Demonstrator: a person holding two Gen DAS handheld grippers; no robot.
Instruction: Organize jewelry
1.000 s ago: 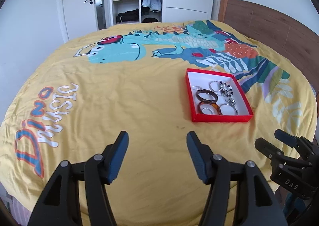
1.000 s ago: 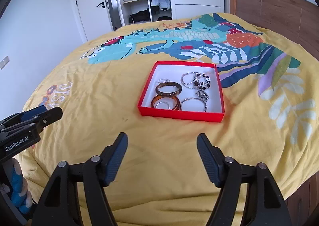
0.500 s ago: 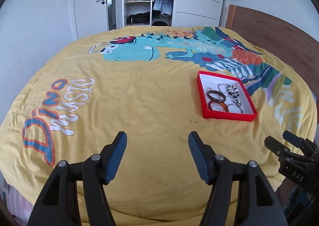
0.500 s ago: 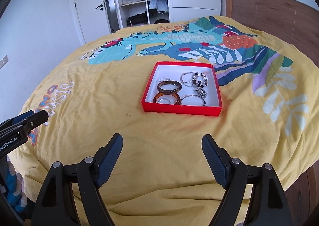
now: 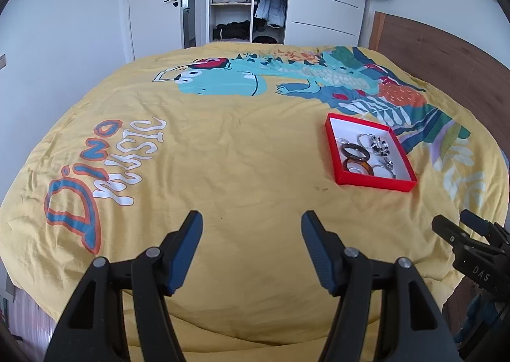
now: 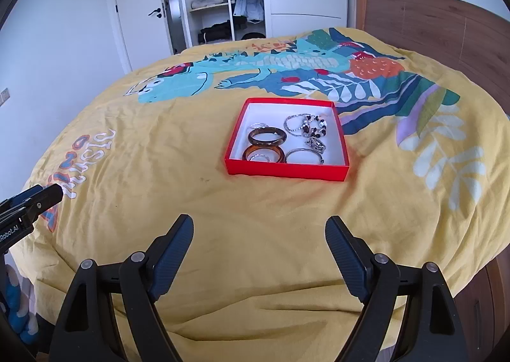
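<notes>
Jewelry lies gathered in the red box (image 6: 287, 169) on the bed (image 6: 255, 202): two brown bangles (image 6: 266, 136), silver bracelets (image 6: 304, 156) and a beaded strand (image 6: 314, 127), none loose on the cover. We hold left tongs (image 5: 251, 231) and right tongs (image 6: 258, 236) spread and empty, well short of the box. This fits sorting finished or pieces awaiting removal; we cannot tell which.
</notes>
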